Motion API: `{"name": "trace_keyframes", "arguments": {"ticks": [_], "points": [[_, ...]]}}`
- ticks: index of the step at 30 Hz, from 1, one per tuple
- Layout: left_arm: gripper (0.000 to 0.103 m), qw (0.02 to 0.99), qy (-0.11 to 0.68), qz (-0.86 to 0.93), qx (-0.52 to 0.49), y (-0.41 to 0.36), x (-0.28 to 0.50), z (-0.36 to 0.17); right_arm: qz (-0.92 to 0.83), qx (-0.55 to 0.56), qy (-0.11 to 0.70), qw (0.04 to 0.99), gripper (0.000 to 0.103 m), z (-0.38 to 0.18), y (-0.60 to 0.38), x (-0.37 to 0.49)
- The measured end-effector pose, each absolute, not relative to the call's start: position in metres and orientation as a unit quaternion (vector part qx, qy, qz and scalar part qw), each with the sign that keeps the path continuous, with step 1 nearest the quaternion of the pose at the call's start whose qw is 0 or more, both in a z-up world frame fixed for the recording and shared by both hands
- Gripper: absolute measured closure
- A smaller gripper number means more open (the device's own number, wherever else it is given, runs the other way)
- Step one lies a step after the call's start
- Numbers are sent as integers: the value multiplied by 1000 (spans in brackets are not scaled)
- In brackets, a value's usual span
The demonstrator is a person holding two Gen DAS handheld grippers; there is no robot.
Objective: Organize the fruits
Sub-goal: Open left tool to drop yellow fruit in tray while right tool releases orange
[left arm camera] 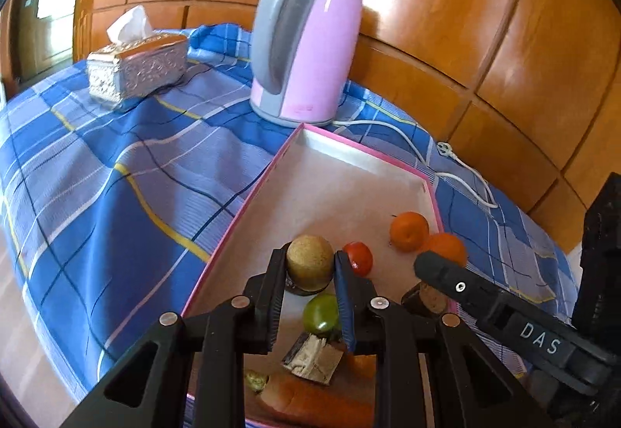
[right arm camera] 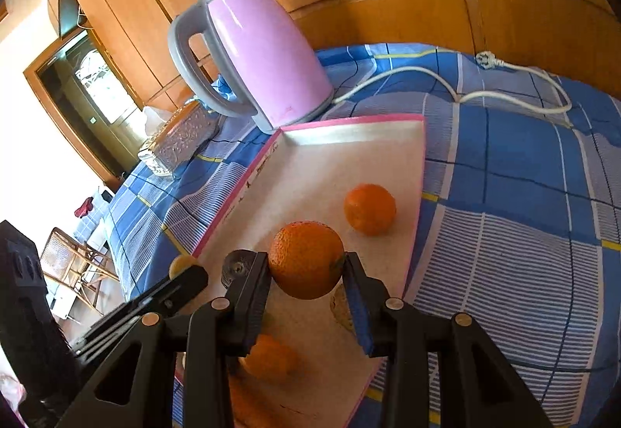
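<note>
1. Left wrist view: the left gripper [left arm camera: 310, 265] holds a brown round fruit [left arm camera: 309, 262] above the pink-rimmed tray [left arm camera: 248, 195]; a weak squeeze may drop it onto the green fruit [left arm camera: 321, 313].
2. Right wrist view: the right gripper [right arm camera: 306, 269] clamps an orange [right arm camera: 306, 259] over the tray; it may roll out.

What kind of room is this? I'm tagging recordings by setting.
Probably a home room: a pink electric kettle and a tissue box stand on a blue checked cloth, against wooden cabinet doors.
</note>
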State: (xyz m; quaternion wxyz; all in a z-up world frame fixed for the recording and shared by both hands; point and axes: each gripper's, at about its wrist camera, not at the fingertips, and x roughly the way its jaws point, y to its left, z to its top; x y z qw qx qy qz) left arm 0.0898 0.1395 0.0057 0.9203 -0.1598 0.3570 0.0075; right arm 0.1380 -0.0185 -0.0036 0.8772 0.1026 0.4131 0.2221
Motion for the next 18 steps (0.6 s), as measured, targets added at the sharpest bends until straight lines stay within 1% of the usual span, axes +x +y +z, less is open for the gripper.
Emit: {"name": "trace_keyframes", "arguments": {"ticks": [1,2,3,4,5,7,12,13,14,15,18], "points": [[78,921,356,-4,-158,138,91,6,225,104,415,875,64,-5,-18,138],[76,921,355,-15,-157,137,92,6,227,104,416,875,64,-5,-18,138],[72,922,354,-25,-158,136,92,7,230,104,413,875,62,-4,-19,136],[63,922,351,-32,-157,134,92,7,233,105,409,876,62,-3,-20,135],[60,924,350,-32,-153,133,93,8,235,106,405,877,61,-2,-22,133],[60,925,350,-30,-147,131,93,9,230,111,401,880,59,1,-27,129],[61,923,353,13,-150,139,89,7,218,111,396,885,59,2,-40,118],[63,922,355,20,-152,142,89,5,215,110,398,885,59,1,-42,115],[64,920,358,30,-155,144,88,4,211,109,399,886,62,-1,-43,113],[64,919,359,39,-155,146,88,3,209,107,400,886,67,-2,-43,112],[64,917,361,79,-148,150,85,1,211,102,405,884,71,-4,-38,109]]}}
